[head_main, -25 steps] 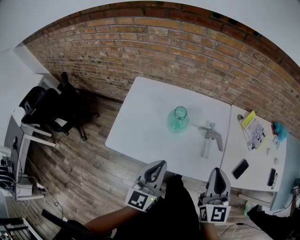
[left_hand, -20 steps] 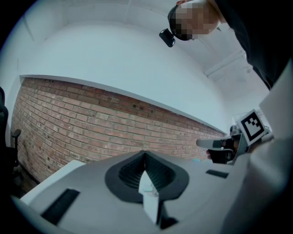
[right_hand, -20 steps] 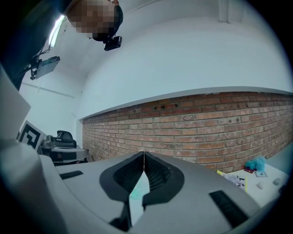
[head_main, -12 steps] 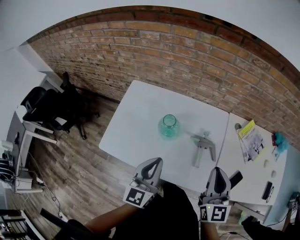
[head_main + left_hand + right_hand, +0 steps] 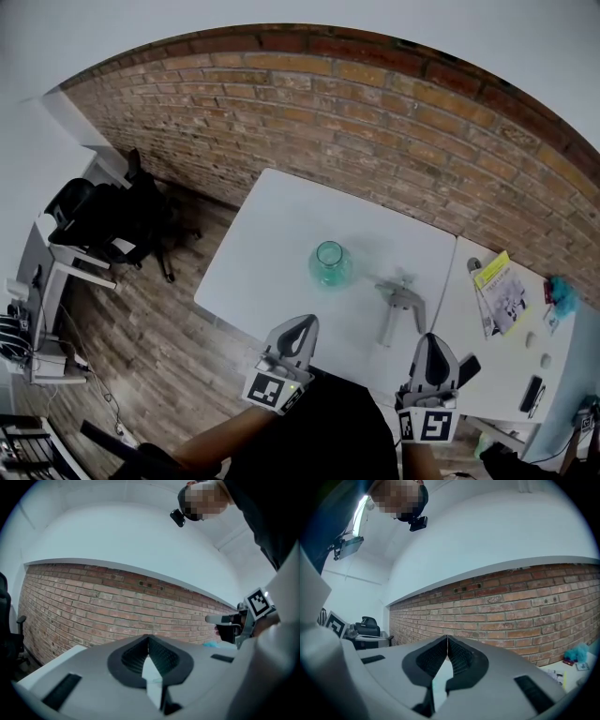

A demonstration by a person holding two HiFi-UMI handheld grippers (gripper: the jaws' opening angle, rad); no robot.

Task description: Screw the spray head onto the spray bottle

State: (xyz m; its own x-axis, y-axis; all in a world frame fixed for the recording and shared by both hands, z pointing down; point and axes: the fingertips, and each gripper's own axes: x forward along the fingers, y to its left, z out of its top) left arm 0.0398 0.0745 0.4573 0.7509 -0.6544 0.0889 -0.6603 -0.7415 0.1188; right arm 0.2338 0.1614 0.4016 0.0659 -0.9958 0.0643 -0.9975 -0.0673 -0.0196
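Note:
A clear teal spray bottle [image 5: 330, 265] stands upright and uncapped near the middle of the white table [image 5: 281, 234] in the head view. To its right the grey spray head [image 5: 397, 307] lies on its side, its tube pointing toward me. My left gripper [image 5: 305, 323] hovers shut at the table's near edge, in front of the bottle. My right gripper [image 5: 431, 339] is shut too, near the spray head's tube end. Both hold nothing. In the gripper views the jaws of the left gripper [image 5: 148, 637] and the right gripper [image 5: 447, 638] meet, and the table's objects are hidden behind them.
A second white table [image 5: 511, 361] adjoins on the right, with a yellow booklet [image 5: 497, 291], two dark phones [image 5: 531, 395] and a teal cloth [image 5: 565, 292]. A brick wall [image 5: 375, 131] runs behind. Black office chairs [image 5: 94, 220] and a desk stand at the left on the wood floor.
The bottle and spray head sit lower and further left in the head view. Both grippers have moved closer to the table's near edge. Neither gripper has opened.

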